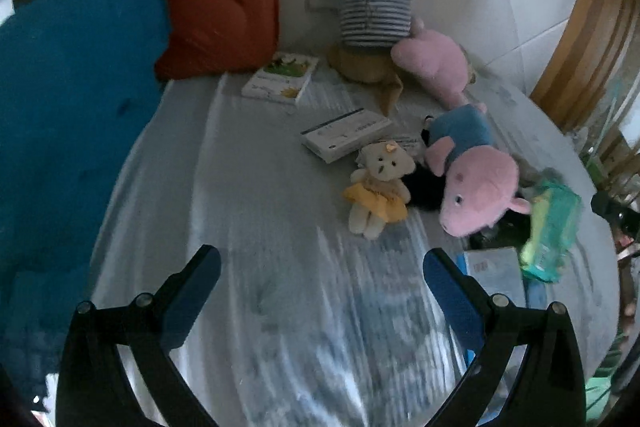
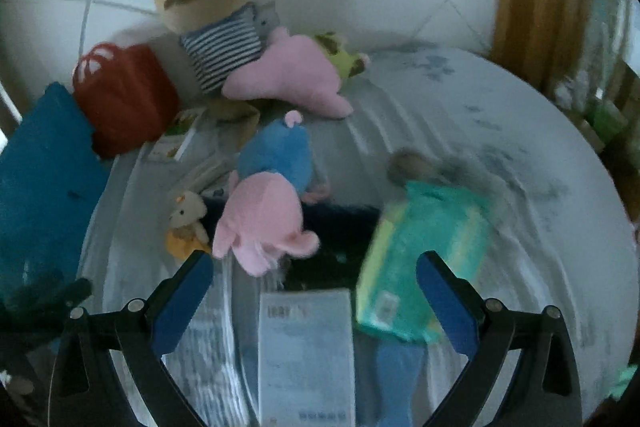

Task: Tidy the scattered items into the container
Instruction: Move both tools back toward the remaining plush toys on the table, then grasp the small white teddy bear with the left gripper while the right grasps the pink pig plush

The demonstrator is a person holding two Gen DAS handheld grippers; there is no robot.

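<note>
Little writing can be read here. The pale booklet (image 2: 306,351) lying on the bed (image 2: 500,187) just ahead of the right tool (image 2: 314,281) has a short line of print near its top edge and a row of small marks at the bottom, both too blurred to make out. The white box (image 1: 346,134) in the left view carries dark lines of print that are also illegible, and the picture book (image 1: 282,79) near the red case (image 1: 222,13) shows only green and yellow artwork.

The left tool (image 1: 322,267) hangs over bare grey sheet with its blue-padded jaws spread wide, holding nothing and touching nothing. The right tool is equally wide open and empty; the booklet lies between its fingers in the view, and the green wipes packet (image 2: 424,259) sits just inside the right-hand finger, whether touching it I cannot tell.

The scattered items lie on the bed: a small bear in a yellow dress (image 1: 378,187) beside a pink pig toy in a blue shirt (image 1: 472,171), a second pink plush (image 1: 434,67) behind it, and a large tan plush in a striped top (image 1: 374,7) propped against the white wall. A blue pillow (image 1: 72,99) fills the left side. No open container is clearly visible.
</note>
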